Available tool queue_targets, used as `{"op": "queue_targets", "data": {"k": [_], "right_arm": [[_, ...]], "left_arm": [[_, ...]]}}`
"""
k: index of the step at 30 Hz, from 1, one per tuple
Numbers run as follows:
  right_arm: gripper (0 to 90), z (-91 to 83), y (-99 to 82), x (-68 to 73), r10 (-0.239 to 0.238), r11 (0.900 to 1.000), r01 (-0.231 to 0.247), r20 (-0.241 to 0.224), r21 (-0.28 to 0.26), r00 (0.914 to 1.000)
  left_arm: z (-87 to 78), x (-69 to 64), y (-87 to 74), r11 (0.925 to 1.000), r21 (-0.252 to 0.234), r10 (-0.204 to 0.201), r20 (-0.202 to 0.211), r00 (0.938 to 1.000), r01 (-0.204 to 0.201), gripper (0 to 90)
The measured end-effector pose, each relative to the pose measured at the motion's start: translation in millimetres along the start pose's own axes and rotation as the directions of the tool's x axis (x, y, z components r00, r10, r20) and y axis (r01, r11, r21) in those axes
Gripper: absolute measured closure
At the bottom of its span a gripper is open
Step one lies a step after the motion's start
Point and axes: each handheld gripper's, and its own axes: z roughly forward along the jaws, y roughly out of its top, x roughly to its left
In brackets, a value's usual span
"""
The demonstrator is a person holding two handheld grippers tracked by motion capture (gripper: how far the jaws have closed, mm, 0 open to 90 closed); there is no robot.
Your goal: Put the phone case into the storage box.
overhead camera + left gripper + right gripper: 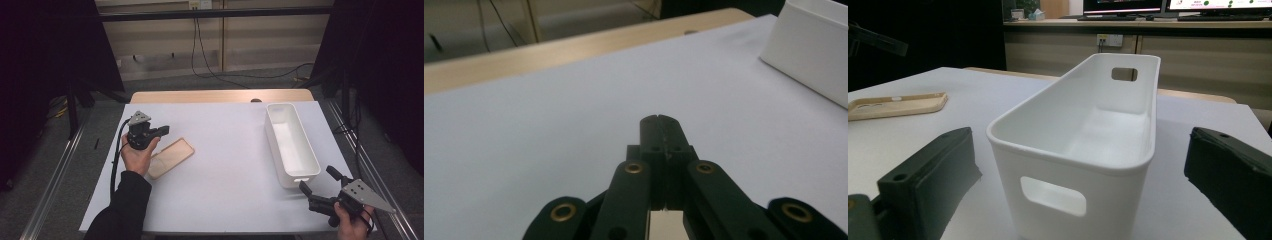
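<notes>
Left tongs [162, 131]: fully closed, empty, just above case
Right tongs [317, 180]: wide open, empty, facing bin end
Case [170, 157]: flat on counter [225, 150], 9 o'clock from bin [291, 145]
Advice: open left tongs, pinch case edge, lift level

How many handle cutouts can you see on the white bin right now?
2. On the white bin, one cutout is in the near end wall facing the right claw; the other is in the far end wall. The long sides look plain.
</notes>
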Motion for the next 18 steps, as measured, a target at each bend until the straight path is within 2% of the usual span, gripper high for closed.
{"op": "queue_targets", "data": {"k": [2, 7, 13, 18], "right_arm": [[0.0, 0.0, 0.0, -0.2, -0.002, 1.0000, 0.002, 0.000, 0.001, 1.0000], [0.0, 0.0, 0.1, 0.0, -0.011, 0.9999, 0.011, 0.006, 0.005, 0.9999], [0.0, -0.2, 0.1, 0.2, -0.005, 1.0000, 0.005, 0.004, 0.001, 1.0000], [0.0, -0.2, 0.1, 0.1, -0.003, 1.0000, 0.003, 0.001, 0.001, 1.0000]], "left_arm": [[2.9, 1.4, 0.7, 0.9995, 0.031, -0.002, -0.017, 0.9999, 0.003, 90.0], [7.7, 4.4, 3.5, 0.9955, 0.094, -0.011, -0.014, 0.9998, 0.013, 90.0], [12.4, 11.6, 8.7, 0.9895, 0.141, -0.026, -0.045, 0.9987, 0.032, 90.0], [19.8, 11.9, 11.4, 0.9835, 0.177, -0.026, -0.073, 0.9970, 0.039, 90.0]]}}
